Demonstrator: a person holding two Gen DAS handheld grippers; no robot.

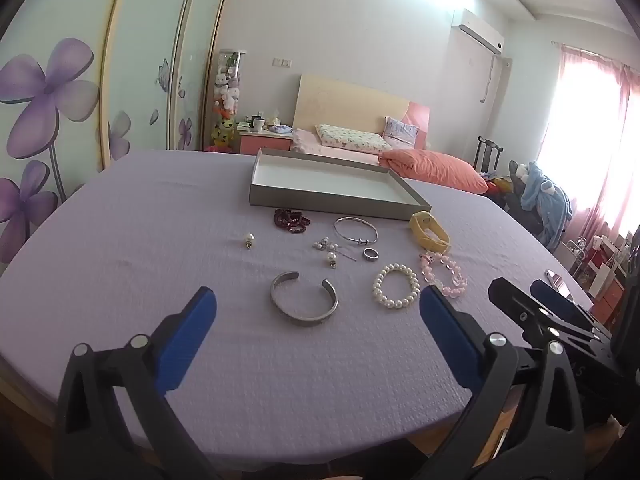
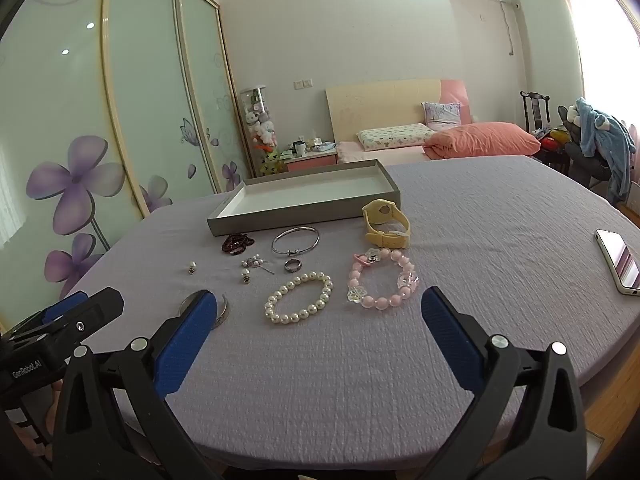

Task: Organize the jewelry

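On the round table [image 1: 120, 240] under its lilac cloth, the jewelry lies loose just in front of the shallow grey cardboard tray [image 1: 328, 200], which holds nothing yet. The left tongs [image 1: 318, 306] stand wide apart and grip nothing; the open-ended silver metal cuff [image 1: 304, 300] lies straight ahead between their blue tips, its gap facing the tray. The right tongs [image 2: 316, 312] are equally wide and empty, with the white pearl-bead bracelet [image 2: 299, 299] and pink bead bracelet [image 2: 382, 278] ahead. The left looks nearer the cuff, the tray beyond.
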